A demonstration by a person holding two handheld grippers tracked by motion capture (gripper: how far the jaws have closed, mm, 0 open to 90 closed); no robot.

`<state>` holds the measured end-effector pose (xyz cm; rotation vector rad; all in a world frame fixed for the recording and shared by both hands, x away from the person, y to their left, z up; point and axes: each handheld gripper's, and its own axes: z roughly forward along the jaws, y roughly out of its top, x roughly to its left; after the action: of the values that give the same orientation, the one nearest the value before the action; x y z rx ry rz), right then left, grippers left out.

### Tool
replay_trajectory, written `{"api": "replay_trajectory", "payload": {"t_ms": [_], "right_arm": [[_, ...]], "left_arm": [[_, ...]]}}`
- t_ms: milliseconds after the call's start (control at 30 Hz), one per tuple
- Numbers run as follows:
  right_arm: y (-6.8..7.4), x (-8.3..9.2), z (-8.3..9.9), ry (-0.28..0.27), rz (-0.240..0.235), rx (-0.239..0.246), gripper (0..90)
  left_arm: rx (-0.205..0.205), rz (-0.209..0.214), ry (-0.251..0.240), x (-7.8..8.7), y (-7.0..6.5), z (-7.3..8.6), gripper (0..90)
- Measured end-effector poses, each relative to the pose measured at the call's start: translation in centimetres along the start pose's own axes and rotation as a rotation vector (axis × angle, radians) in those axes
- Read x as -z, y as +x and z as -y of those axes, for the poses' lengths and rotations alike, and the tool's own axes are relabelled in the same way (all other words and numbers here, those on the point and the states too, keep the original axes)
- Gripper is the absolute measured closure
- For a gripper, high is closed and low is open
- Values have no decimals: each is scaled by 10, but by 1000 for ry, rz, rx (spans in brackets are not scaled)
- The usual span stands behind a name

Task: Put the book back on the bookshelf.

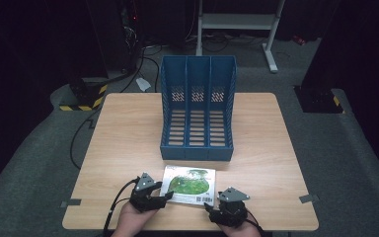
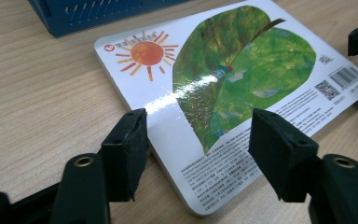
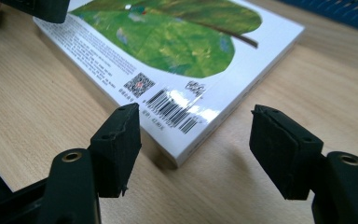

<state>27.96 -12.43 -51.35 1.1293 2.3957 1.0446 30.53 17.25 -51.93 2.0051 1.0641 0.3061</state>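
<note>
Dark room, grey carpet, and a pale wooden table (image 1: 128, 143) carrying the work. I have my left gripper (image 1: 151, 196) at the near left corner of a picture book (image 1: 189, 185), jaws spread, one above the cover and the other off its near edge, pressing on nothing. My right gripper (image 1: 223, 205) sits at the near right corner, jaws likewise spread, straddling the barcode corner without touching.

That book lies flat, back cover up, near the table's near edge, just in front of a blue three-slot file rack (image 1: 197, 111). Its long axis runs left to right, with the leaf stem pointing far left.

I judge I'm at the grasp: lining up on the two near corners. Next I'd close on the edges, tip the book upright and slide it into a slot.
</note>
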Motion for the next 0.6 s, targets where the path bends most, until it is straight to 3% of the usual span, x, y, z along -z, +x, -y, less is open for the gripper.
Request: {"api": "replay_trajectory", "payload": {"t_ms": [133,367,433,600], "right_arm": [[1,-5,2,21,7,11,340],[-8,-4,3,25,25,-13,366],[-11,-3,4,25,26,-19,367],[-13,-3,4,21,23,-13,371]], "left_arm": [[10,18,-4,-1,1,-1,390],[-24,44,7,-5,-9,-2,409],[-38,32,9,-6,-9,-3,423],[-16,8,6,-6,-8,-3,408]]}}
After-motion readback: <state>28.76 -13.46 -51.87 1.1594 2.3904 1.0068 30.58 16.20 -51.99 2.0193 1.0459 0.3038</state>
